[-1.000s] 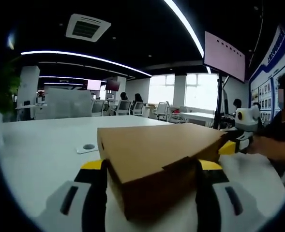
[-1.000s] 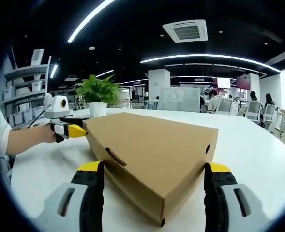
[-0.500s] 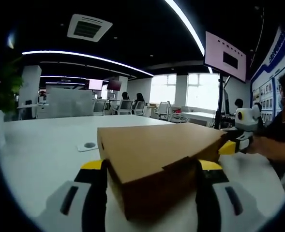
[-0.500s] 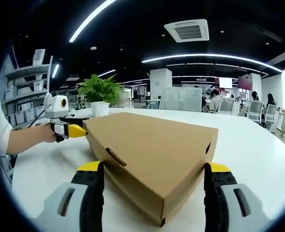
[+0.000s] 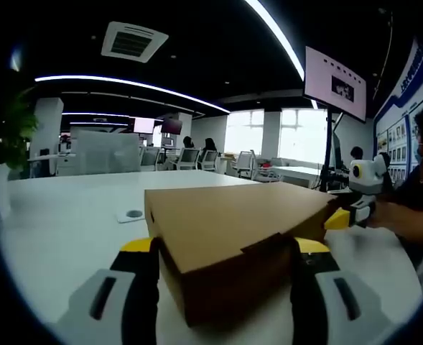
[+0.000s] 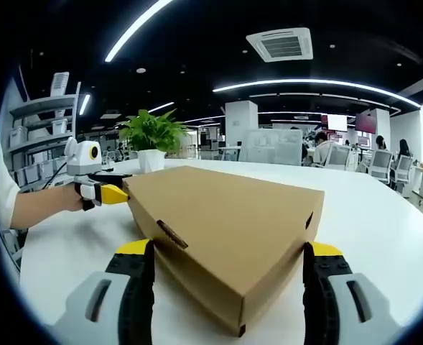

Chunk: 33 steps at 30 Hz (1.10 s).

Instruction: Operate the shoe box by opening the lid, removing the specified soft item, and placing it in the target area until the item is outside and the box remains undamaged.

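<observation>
Fingers (image 5: 141,287) of the left gripper (image 5: 224,248) stand spread either side of one end of the shoe box (image 5: 233,230); the right gripper (image 6: 225,251) is spread the same at the opposite end. Lid shut, box flat on the white table (image 6: 383,215). Nothing has changed from a second ago: both grippers hold position, so opening hasn't begun.

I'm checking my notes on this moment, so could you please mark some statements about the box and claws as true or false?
1. The shoe box has its lid closed. True.
2. The box sits on a white table. True.
3. A soft item lies on the table beside the box. False: none is out.
4. The left claw has its jaws on either side of a box corner. True.
5. The potted plant stands on the box. False: it stands behind it.
</observation>
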Each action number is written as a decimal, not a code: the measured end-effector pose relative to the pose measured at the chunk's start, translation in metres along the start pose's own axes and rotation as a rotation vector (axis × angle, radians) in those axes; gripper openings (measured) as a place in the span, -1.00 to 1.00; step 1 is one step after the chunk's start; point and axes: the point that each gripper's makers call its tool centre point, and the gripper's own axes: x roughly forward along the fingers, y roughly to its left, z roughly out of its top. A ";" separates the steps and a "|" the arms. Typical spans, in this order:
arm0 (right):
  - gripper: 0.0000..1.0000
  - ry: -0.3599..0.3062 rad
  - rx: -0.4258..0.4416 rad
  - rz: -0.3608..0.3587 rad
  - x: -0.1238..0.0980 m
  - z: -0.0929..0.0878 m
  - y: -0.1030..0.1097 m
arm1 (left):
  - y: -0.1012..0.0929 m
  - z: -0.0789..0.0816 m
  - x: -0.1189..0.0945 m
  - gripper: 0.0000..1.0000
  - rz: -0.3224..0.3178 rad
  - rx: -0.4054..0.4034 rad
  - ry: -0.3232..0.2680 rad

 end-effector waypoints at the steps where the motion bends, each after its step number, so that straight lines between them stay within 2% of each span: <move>1: 0.74 -0.001 0.000 0.002 0.000 0.000 0.001 | 0.000 0.000 -0.001 0.51 0.002 -0.001 -0.002; 9: 0.74 0.009 -0.003 0.019 -0.004 0.000 0.004 | -0.004 -0.001 -0.009 0.51 0.021 -0.004 -0.009; 12: 0.74 0.023 -0.004 0.023 -0.004 -0.001 0.004 | 0.001 -0.001 -0.011 0.51 0.026 -0.007 -0.008; 19: 0.74 0.009 -0.006 0.030 -0.006 -0.002 0.007 | 0.008 -0.001 -0.016 0.51 0.037 -0.008 -0.019; 25: 0.74 0.012 -0.008 0.033 -0.008 -0.002 0.010 | 0.007 -0.001 -0.019 0.52 0.040 -0.006 -0.018; 29: 0.74 0.006 -0.009 0.037 -0.009 -0.002 0.013 | 0.016 -0.003 -0.023 0.52 0.045 -0.007 -0.025; 33: 0.73 -0.001 -0.009 0.041 -0.009 -0.002 0.012 | 0.004 -0.003 -0.023 0.51 0.048 -0.006 -0.025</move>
